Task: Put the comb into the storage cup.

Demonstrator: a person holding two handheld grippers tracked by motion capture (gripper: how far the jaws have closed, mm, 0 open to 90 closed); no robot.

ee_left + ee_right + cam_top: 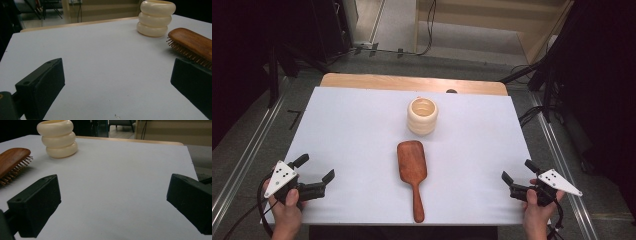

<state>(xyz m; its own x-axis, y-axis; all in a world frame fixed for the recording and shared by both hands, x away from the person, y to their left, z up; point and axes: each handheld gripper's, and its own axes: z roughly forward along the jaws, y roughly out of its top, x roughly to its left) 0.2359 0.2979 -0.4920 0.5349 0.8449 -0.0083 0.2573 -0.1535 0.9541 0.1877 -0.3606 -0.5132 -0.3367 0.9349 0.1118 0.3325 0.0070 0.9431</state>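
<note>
Both hand-held grippers, left [317, 168] and right [517, 171], stood wide open, empty, flanking brown wooden paddle hairbrush [412, 164]. Cream ribbed ceramic cup [422, 116] just beyond brush head. Judged best approach: grip slim handle squarely, bristles down.

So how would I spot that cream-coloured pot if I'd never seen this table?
Start at the white sheet covering the table. Near its middle lies a wooden hairbrush, bristles down, handle toward the person. Just beyond its head stands the cream pot: upright, open-topped, and shaped like three fat stacked rings, the only pale, rounded thing there.
</note>
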